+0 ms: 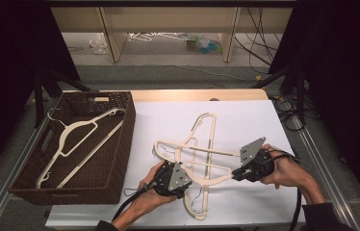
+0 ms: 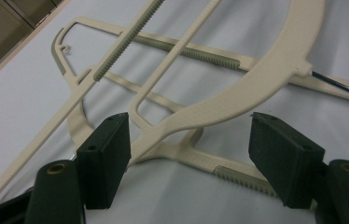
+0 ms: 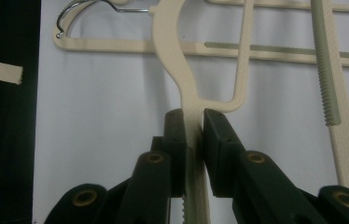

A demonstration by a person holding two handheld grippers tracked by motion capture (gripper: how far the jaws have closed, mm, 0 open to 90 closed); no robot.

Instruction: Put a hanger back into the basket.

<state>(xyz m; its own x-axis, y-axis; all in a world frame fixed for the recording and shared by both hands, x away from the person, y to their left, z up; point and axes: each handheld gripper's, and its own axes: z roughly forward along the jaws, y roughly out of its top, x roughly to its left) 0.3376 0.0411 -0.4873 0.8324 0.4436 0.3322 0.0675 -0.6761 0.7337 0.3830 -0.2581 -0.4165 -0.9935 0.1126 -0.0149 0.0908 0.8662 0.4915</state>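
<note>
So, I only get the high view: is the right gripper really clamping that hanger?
Observer: Yes. Seen along its own jaws, the right gripper is shut on one thin arm of the top hanger.
Operator: And the left one?
Observer: The left gripper is open. The hanger's curved shoulder passes between its pads without touching them.
Operator: Anything under it?
Observer: A second hanger, with a ribbed bar, lies crossed beneath.
</note>
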